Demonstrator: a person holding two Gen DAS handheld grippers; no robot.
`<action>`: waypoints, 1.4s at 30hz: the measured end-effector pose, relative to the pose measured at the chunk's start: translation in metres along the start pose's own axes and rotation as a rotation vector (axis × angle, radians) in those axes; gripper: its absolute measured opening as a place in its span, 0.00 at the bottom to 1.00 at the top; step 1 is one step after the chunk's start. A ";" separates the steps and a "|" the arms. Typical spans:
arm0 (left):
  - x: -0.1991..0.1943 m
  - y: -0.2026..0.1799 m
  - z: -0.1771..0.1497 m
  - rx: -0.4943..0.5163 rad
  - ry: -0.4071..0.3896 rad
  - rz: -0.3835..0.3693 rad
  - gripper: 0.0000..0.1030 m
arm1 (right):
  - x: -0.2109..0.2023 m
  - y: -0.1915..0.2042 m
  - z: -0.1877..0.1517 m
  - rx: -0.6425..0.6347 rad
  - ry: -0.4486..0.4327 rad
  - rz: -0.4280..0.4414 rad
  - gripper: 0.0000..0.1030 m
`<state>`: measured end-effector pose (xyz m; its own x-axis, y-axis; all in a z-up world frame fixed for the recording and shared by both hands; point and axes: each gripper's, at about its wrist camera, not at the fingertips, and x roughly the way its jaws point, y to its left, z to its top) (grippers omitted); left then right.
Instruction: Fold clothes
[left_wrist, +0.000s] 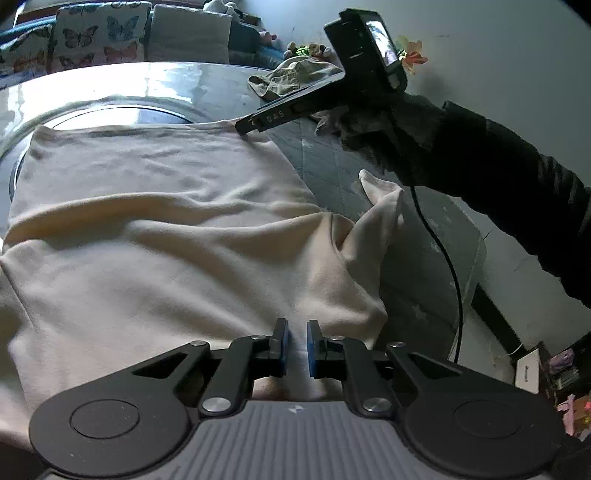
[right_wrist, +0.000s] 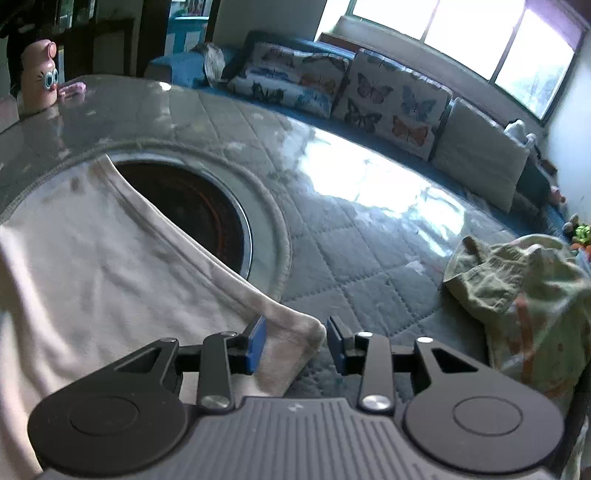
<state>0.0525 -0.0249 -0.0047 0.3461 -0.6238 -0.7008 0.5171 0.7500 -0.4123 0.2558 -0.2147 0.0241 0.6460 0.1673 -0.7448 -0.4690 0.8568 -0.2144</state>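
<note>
There, the right gripper (right_wrist: 295, 343) stood spread around a corner of the cream garment (right_wrist: 92, 277), while the left gripper (left_wrist: 297, 347) hovered narrowly parted over it.

Window (right_wrist: 461, 33) daylight glares off the tabletop (right_wrist: 369, 177) (edges fisheye-warped).

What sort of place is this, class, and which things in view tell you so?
Probably a home living room: butterfly cushions line a window seat, a quilted cover lies on the table, and a cream garment is spread out on it.
</note>
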 end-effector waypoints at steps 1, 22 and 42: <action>0.000 0.001 0.000 -0.004 0.000 -0.005 0.11 | 0.004 -0.001 0.001 -0.007 0.005 0.001 0.25; 0.001 0.007 0.004 -0.027 0.008 -0.037 0.11 | 0.016 0.005 0.028 -0.019 -0.045 0.024 0.20; -0.001 0.012 -0.001 -0.065 0.000 -0.088 0.11 | 0.074 0.060 0.068 0.004 -0.040 0.143 0.20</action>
<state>0.0578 -0.0146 -0.0095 0.3021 -0.6878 -0.6601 0.4936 0.7052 -0.5089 0.3163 -0.1177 -0.0012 0.5964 0.3073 -0.7415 -0.5555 0.8248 -0.1050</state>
